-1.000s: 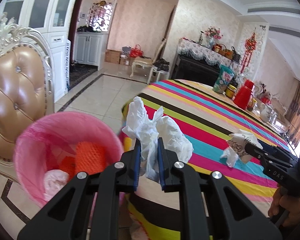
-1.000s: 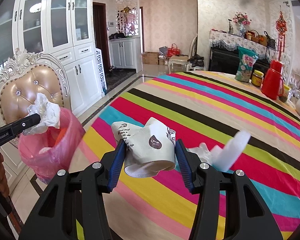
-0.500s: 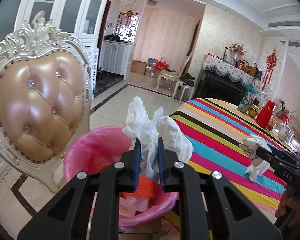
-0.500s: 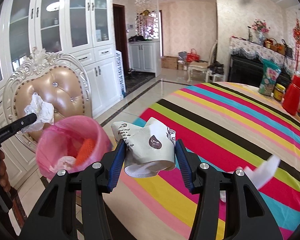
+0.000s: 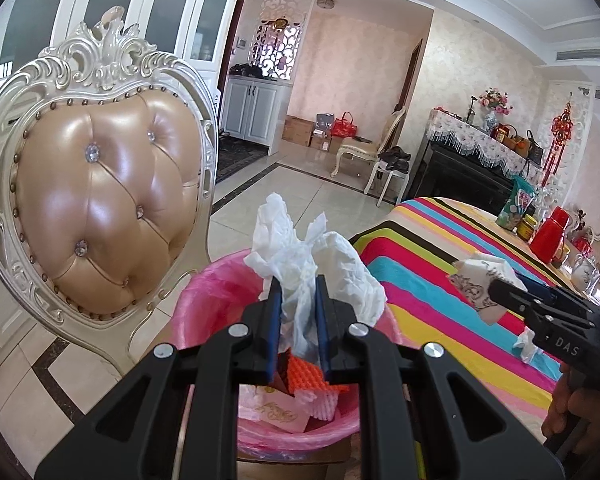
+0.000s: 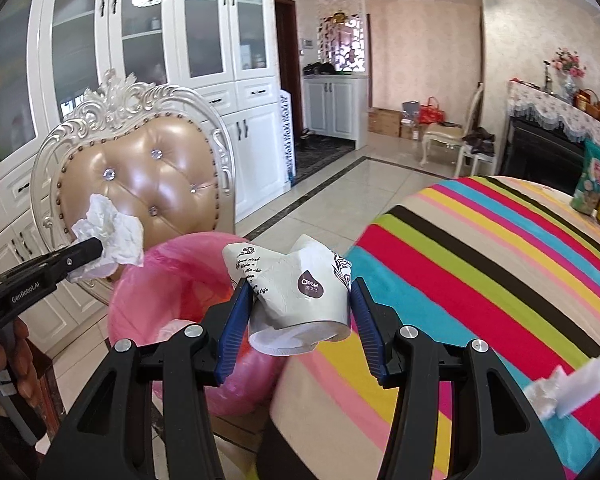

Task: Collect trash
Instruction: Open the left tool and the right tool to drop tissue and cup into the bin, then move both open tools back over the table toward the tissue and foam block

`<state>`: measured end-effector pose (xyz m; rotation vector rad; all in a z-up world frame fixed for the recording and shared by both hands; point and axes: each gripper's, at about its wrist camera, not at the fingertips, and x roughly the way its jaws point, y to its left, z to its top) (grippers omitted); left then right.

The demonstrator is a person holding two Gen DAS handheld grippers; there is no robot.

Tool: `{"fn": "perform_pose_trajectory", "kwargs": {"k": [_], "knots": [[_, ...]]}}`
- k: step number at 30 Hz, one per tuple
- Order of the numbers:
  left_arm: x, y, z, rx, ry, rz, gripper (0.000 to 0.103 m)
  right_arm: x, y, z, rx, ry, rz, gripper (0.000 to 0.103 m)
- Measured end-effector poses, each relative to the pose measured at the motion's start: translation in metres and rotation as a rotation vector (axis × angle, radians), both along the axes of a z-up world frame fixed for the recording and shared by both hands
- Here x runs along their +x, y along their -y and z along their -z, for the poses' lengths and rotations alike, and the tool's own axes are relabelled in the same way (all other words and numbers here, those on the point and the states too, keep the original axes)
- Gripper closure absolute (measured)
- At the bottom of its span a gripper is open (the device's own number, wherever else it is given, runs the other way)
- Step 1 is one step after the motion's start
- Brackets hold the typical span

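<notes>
My left gripper [image 5: 298,312] is shut on a crumpled white tissue [image 5: 300,256] and holds it over the pink-lined trash bin [image 5: 204,304], which holds orange netting [image 5: 304,376] and paper scraps. My right gripper [image 6: 300,312] is shut on a crushed white paper cup [image 6: 296,284], at the edge of the striped table [image 6: 480,264], just right of the bin [image 6: 172,272]. The left gripper with its tissue [image 6: 108,232] shows at the left of the right wrist view. The right gripper with the cup [image 5: 480,280] shows at the right of the left wrist view.
A tufted tan chair [image 5: 100,208] stands just behind the bin. A white tissue scrap [image 6: 568,388] lies on the table near its front edge. A snack bag [image 5: 518,204], jars and a red jug [image 5: 550,236] stand at the table's far end.
Both grippers moved left toward the bin. The left gripper's tissue now hangs over the bin's opening; the right gripper with the cup reached the table edge beside the bin.
</notes>
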<state>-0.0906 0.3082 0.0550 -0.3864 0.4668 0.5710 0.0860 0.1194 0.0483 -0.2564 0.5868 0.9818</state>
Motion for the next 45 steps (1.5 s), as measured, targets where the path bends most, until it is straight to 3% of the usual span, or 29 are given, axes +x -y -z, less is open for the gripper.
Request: {"fn": "perform_pose_trajectory", "kwargs": {"k": [12,14,16,17,38,40,42,45], "knots": [[0.003,-0.012,0.021,-0.044,-0.032,0.03,0.085,-0.008,-0.041,0.009,-0.02,-0.013,-0.053,0.054],[0.005,-0.012,0.028,-0.057,-0.048,0.043,0.076,-0.006,-0.043,0.01,-0.023,-0.014,-0.049,0.054],[0.008,-0.011,0.032,-0.062,-0.063,0.052,0.055,-0.005,-0.046,0.011,-0.026,-0.015,-0.046,0.054],[0.009,-0.01,0.035,-0.063,-0.07,0.056,0.053,-0.004,-0.048,0.012,-0.028,-0.016,-0.045,0.054],[-0.026,-0.034,0.03,-0.09,0.001,-0.072,0.052,-0.029,-0.084,0.02,-0.047,-0.019,-0.139,0.054],[-0.03,-0.036,0.029,-0.09,0.005,-0.08,0.052,-0.034,-0.089,0.022,-0.056,-0.022,-0.168,0.049],[-0.032,-0.038,0.029,-0.091,0.006,-0.084,0.052,-0.038,-0.091,0.023,-0.061,-0.018,-0.179,0.026],[-0.033,-0.039,0.03,-0.094,0.004,-0.082,0.052,-0.041,-0.09,0.024,-0.059,-0.002,-0.165,0.021]]}}
